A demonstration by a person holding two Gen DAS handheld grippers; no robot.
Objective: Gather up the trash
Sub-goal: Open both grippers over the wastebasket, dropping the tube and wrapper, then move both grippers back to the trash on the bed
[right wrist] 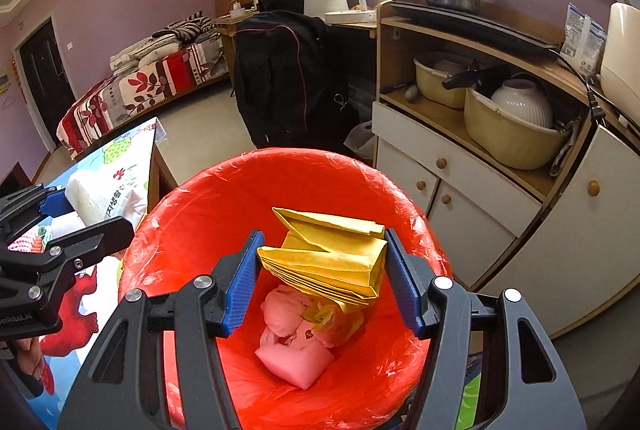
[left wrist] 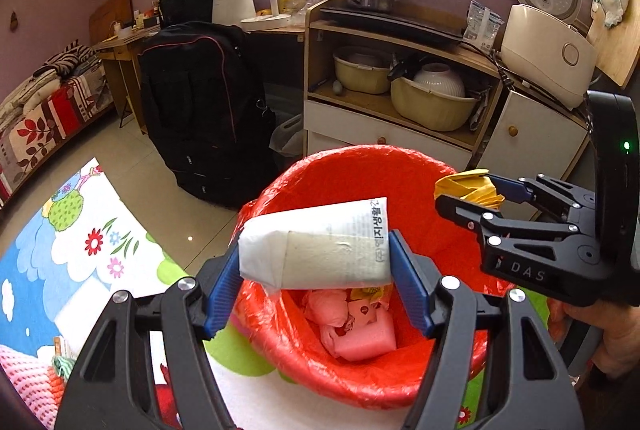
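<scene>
So we have both grippers over the red-lined bin (right wrist: 280, 190). Our left gripper (left wrist: 316, 262) is clamped about halfway open on a white paper packet (left wrist: 316, 246), held crosswise above the near side of the bin. Our right gripper (right wrist: 320, 270) pinches a folded yellow envelope (right wrist: 332, 254) over the middle, jaws likewise part open around it. Pink scraps (right wrist: 296, 350) already lie at the bottom. The packet looks riskiest: one end overhangs the rim, so on release it could tip out onto the flowered mat (left wrist: 80, 230). The envelope might unfold and catch on the liner.
</scene>
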